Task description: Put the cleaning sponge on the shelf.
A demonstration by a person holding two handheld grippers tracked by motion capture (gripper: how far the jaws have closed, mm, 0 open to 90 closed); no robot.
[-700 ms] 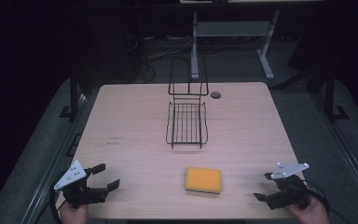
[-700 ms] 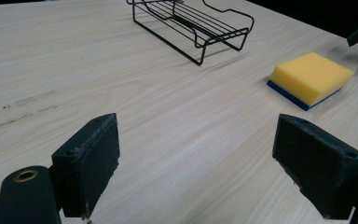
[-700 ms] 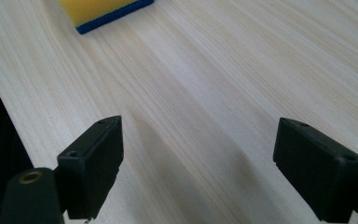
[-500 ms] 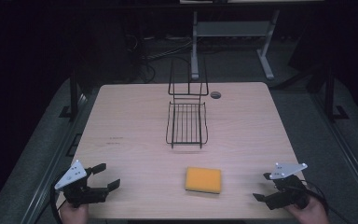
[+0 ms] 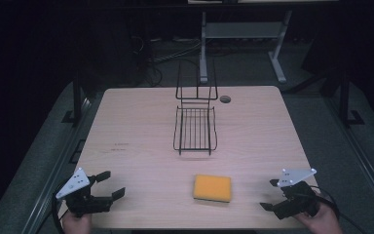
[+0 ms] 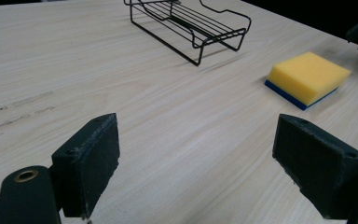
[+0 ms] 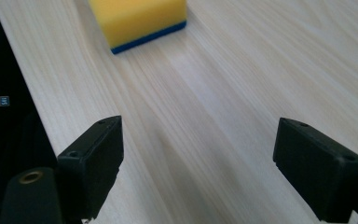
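Observation:
A yellow sponge (image 5: 213, 188) with a blue underside lies flat near the table's front edge, right of centre. My left gripper (image 5: 113, 184) rests at the front left corner, open, with nothing between its jaws. At the front right my right gripper (image 5: 269, 194) is open too and points toward the sponge, a short way from it. In the left gripper view the sponge (image 6: 307, 74) lies ahead to the right, beyond the open left gripper (image 6: 200, 158). In the right gripper view the sponge (image 7: 137, 18) sits ahead at the top left, past the open right gripper (image 7: 198, 168).
A black wire rack (image 5: 195, 129) with an upright back frame stands mid-table, behind the sponge, and appears as the rack (image 6: 191, 23) in the left gripper view. The light wooden table (image 5: 136, 126) has a round cable hole (image 5: 225, 99) at the back. Dark floor and a metal stand surround it.
The right gripper has edged slightly to the left. The left gripper, sponge and rack have stayed where they were.

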